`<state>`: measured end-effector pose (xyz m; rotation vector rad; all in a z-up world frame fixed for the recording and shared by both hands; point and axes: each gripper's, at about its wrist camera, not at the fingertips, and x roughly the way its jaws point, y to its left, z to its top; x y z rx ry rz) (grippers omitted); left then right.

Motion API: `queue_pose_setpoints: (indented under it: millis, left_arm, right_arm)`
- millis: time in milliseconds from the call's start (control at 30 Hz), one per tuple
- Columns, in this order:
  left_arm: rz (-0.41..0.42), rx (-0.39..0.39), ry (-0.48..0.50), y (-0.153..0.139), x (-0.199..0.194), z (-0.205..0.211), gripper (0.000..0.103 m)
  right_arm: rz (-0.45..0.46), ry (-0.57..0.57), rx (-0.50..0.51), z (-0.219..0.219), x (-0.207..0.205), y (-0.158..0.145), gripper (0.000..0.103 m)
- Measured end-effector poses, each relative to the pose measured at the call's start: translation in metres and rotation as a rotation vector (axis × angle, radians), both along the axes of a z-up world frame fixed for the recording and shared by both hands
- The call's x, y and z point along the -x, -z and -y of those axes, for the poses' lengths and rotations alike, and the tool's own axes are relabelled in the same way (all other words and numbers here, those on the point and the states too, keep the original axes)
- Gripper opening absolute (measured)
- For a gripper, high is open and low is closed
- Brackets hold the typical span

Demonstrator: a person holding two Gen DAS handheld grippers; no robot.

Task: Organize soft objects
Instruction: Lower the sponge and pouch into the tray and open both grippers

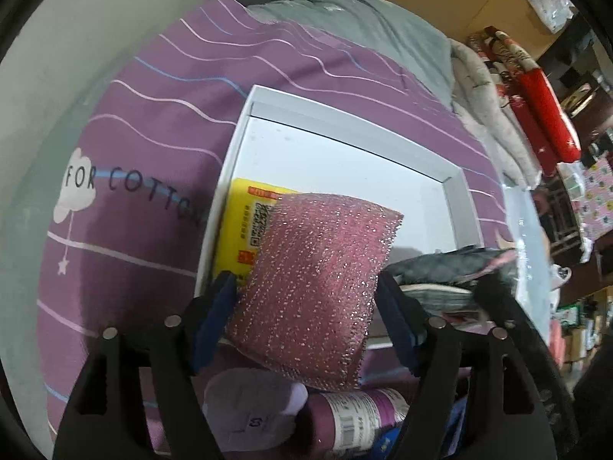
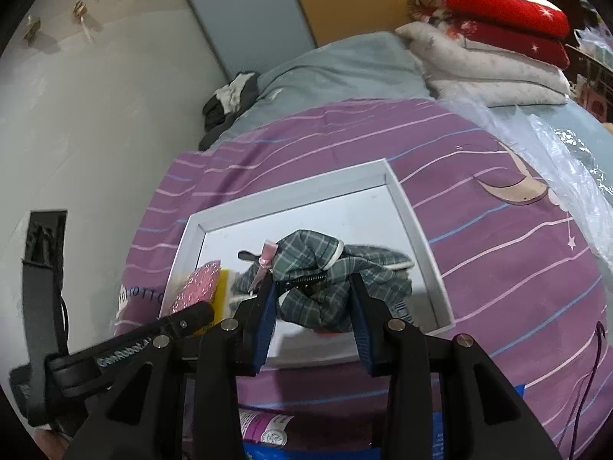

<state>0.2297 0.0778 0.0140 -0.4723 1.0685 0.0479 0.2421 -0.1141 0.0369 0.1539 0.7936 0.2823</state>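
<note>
The pink sponge [image 1: 314, 287] lies tilted over the white tray's [image 1: 345, 122] near rim, long axis running from seven to one o'clock. Your left gripper [image 1: 306, 322] stands wide around it, pads clear; draw straight back. Your right gripper [image 2: 312, 314], narrow, pinches the plaid cloth [image 2: 325, 272] above the tray.

A home bedroom: purple striped bedspread [image 2: 479, 207], grey quilt [image 2: 345, 65], folded red and white blankets [image 2: 498, 38]
</note>
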Motion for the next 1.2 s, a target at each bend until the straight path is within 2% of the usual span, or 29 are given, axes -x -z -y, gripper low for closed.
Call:
queue_pose_setpoints:
  millis: [133, 200, 300, 400, 500, 633, 767, 867, 933, 1000, 1067, 1133, 1200]
  left_arm:
    - [0.008, 0.033, 0.009, -0.002, 0.004, -0.004, 0.078]
    - [0.005, 0.024, 0.003, -0.001, 0.004, -0.005, 0.078]
    - [-0.002, -0.050, -0.027, 0.001, 0.002, -0.002, 0.074]
    - [-0.032, -0.117, -0.087, 0.004, -0.002, 0.001, 0.060]
    - [-0.056, -0.190, -0.136, 0.008, -0.006, 0.008, 0.056]
    - [-0.061, -0.263, -0.196, 0.013, -0.010, 0.016, 0.058]
    - [-0.047, -0.250, -0.209, 0.016, -0.011, 0.013, 0.063]
    - [-0.032, -0.237, -0.195, 0.016, -0.013, 0.014, 0.068]
    - [-0.026, -0.224, -0.184, 0.016, -0.014, 0.013, 0.072]
    - [-0.010, -0.186, -0.174, 0.015, -0.013, 0.010, 0.074]
    - [0.003, -0.153, -0.173, 0.013, -0.011, 0.006, 0.074]
    - [0.011, -0.119, -0.162, 0.012, -0.010, 0.002, 0.074]
    - [0.017, -0.086, -0.144, 0.010, -0.006, -0.001, 0.074]
  right_arm:
    - [-0.014, -0.004, 0.041, -0.007, 0.000, 0.004, 0.036]
    - [-0.022, -0.005, 0.043, -0.007, 0.000, 0.005, 0.036]
    - [-0.039, -0.009, 0.053, -0.008, -0.001, 0.007, 0.036]
    - [-0.053, -0.011, 0.070, -0.009, 0.000, 0.005, 0.036]
    - [-0.067, -0.005, 0.098, -0.010, 0.002, -0.001, 0.036]
    - [-0.161, -0.029, 0.116, -0.015, -0.011, -0.003, 0.036]
    - [-0.250, -0.043, 0.199, -0.030, -0.038, 0.009, 0.035]
    - [-0.267, -0.037, 0.213, -0.040, -0.056, 0.017, 0.036]
    - [-0.264, -0.024, 0.195, -0.042, -0.064, 0.020, 0.038]
    - [-0.264, -0.005, 0.132, -0.039, -0.072, 0.025, 0.043]
    - [-0.280, 0.031, 0.032, -0.031, -0.078, 0.031, 0.068]
    - [-0.269, 0.074, -0.062, -0.021, -0.075, 0.030, 0.073]
    - [-0.201, 0.084, -0.180, -0.010, -0.063, 0.020, 0.074]
